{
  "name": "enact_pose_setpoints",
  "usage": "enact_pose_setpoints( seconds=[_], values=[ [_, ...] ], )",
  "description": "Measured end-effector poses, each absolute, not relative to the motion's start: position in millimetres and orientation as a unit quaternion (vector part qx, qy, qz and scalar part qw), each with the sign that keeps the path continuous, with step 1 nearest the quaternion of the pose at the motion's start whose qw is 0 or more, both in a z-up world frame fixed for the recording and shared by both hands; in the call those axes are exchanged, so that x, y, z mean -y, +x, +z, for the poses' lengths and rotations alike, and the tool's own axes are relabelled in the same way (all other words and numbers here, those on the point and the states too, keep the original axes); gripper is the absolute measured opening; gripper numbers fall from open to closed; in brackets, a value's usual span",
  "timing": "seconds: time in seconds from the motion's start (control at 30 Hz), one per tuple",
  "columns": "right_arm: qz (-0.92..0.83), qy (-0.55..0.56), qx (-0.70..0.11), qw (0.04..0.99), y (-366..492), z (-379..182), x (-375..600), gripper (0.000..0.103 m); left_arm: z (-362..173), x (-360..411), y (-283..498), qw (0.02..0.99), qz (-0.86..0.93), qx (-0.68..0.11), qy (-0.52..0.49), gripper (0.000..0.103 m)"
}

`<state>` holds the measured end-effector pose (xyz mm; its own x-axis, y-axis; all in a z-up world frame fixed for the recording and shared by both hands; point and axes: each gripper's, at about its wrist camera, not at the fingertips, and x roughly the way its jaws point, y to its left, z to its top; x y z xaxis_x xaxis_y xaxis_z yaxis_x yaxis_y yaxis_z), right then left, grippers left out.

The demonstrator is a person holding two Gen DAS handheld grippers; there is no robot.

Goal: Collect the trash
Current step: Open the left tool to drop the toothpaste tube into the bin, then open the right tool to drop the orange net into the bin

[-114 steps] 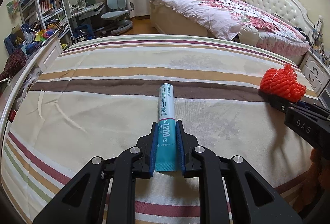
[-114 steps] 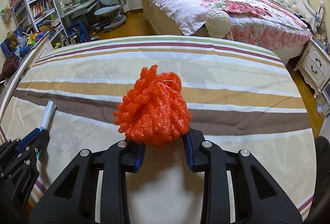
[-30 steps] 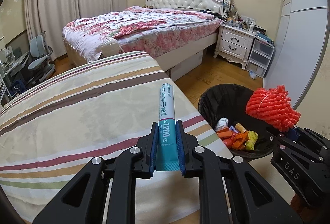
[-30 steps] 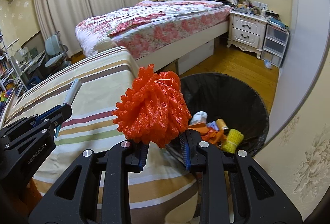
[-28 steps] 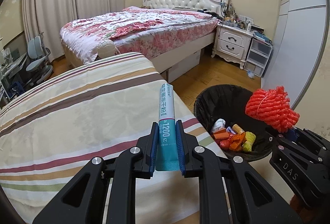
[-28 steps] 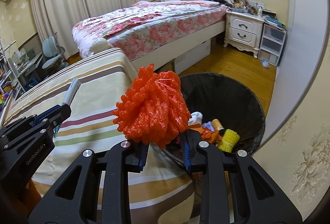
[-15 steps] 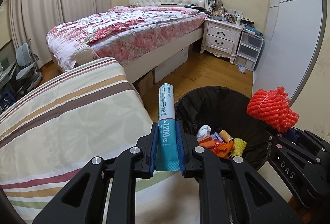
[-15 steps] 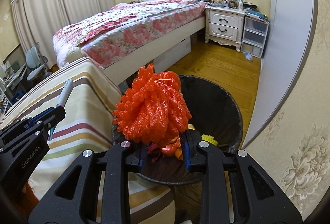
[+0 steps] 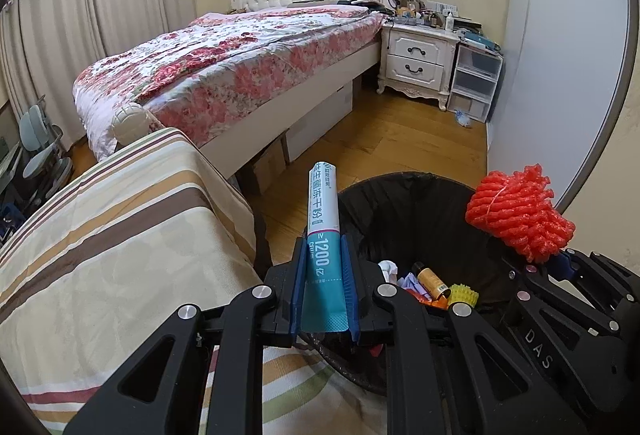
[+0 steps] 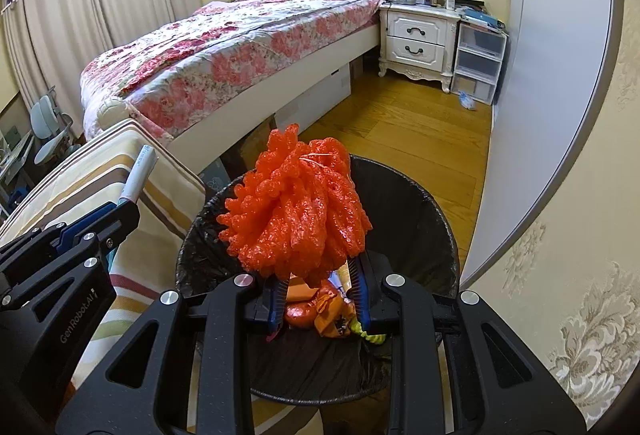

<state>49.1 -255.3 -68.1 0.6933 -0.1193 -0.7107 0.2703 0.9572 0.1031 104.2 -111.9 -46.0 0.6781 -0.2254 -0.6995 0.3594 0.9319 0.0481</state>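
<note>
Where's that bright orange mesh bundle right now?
In the right wrist view, the orange mesh bundle sits in the right gripper, above the black trash bin.

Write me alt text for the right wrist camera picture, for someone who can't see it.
The right tool grips a bunched orange foam net directly above an open black-lined trash bin that already holds colourful litter. At left, the left tool holds a teal and white tube over a striped bedspread; a floral bed lies behind.

Floral-quilted bed (image 9: 248,63), white nightstand (image 9: 418,61), wood floor (image 9: 400,139), curtains (image 9: 60,35), perhaps a desk chair (image 9: 40,151) far left
</note>
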Motion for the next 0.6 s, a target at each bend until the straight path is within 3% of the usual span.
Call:
enact_pose_setpoints(
  seconds=[0.5, 0.6],
  values=[
    [-0.12, 0.116, -0.399, 0.902, 69, -86, 274, 0.027, -64, 135, 122, 0.899, -0.163, -0.391, 0.116, 0.021],
    [-0.12, 0.117, -0.4, 0.901, 71, -87, 275, 0.027, -65, 137, 124, 0.898, -0.163, -0.391, 0.12, 0.038]
  ],
)
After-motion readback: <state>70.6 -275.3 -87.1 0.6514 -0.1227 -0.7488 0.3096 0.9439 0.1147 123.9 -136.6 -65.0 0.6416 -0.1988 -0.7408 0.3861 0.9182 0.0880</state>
